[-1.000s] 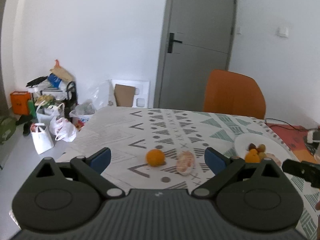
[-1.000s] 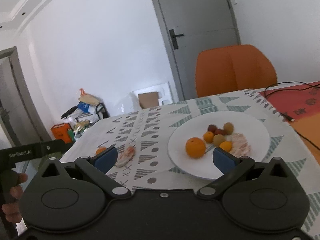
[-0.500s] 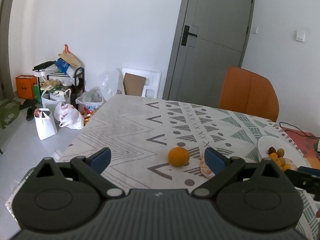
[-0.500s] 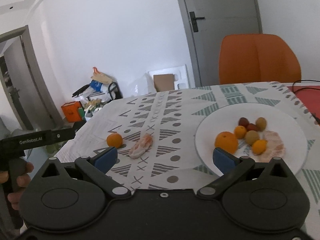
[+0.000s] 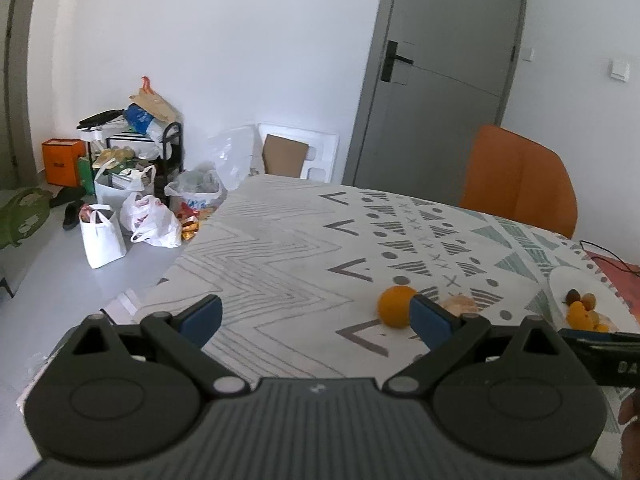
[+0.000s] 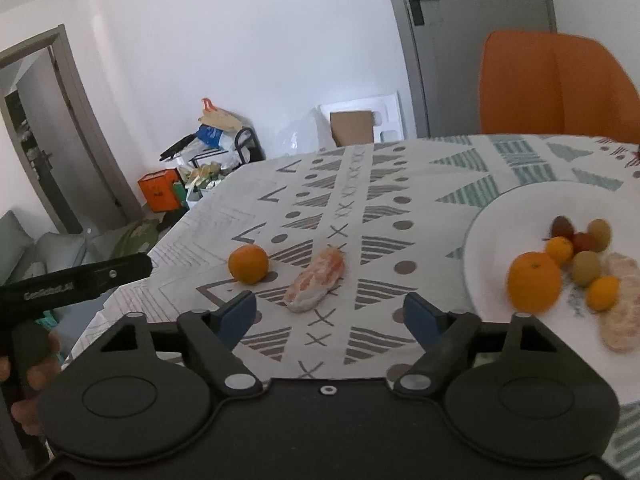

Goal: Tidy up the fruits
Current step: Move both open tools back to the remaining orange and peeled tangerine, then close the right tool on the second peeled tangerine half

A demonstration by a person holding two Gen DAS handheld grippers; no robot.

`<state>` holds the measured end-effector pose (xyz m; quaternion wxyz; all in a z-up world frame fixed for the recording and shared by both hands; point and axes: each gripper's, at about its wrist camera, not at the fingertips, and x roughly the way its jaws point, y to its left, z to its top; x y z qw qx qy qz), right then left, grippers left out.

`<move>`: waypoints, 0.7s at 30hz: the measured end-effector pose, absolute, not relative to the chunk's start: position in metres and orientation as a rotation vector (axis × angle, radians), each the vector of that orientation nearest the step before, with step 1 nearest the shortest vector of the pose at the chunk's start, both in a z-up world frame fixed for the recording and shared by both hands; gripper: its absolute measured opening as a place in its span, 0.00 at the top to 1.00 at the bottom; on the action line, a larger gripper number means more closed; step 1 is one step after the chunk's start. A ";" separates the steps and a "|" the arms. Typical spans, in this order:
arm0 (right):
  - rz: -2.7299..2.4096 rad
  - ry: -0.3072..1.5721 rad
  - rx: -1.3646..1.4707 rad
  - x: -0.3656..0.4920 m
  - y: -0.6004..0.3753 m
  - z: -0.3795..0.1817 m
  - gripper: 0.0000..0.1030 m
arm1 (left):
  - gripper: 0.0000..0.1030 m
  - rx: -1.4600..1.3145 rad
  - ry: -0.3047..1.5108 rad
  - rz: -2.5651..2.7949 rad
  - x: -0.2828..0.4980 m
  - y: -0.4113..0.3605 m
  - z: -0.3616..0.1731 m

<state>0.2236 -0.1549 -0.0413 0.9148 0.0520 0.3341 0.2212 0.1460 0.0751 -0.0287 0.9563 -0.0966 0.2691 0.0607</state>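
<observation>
**Two loose fruits on the cloth, approach not yet begun**

One whole orange (image 6: pixel 248 263) and one peeled citrus piece (image 6: pixel 316 280) lie side by side, just apart, on the patterned tablecloth (image 6: pixel 360 184), well to the left of the white plate (image 6: pixel 484 240). The plate holds seven visible items: one large orange (image 6: pixel 534 282), two small oranges, two greenish-brown round fruits, at least one dark red fruit (the cluster is blurred, so there may be a second), and one peeled citrus piece at its near edge.

The right gripper (image 6: pixel 330 316) hangs above the near cloth with its blue pads wide apart and nothing between them; the peeled piece sits just ahead of that gap. The left gripper (image 5: pixel 314 316) is likewise spread and empty; in its view, the whole orange shows just beside the right pad.

Judged step: selecting the next loose fruit for transfer to the plate. The next move calls for lowering one gripper so its pads straddle a single fruit, closing gently on the soft peeled piece.
</observation>
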 end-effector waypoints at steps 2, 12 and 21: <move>0.459 0.697 0.110 0.228 -0.150 -0.044 0.28 | 0.04 -0.201 0.546 0.136 0.146 0.080 -0.029; 0.469 0.732 0.083 0.248 -0.122 -0.056 0.33 | 0.04 -0.231 0.569 0.199 0.143 0.098 -0.039; 0.435 0.740 0.008 0.262 -0.102 -0.069 0.41 | 0.04 -0.232 0.572 0.218 0.142 0.105 -0.040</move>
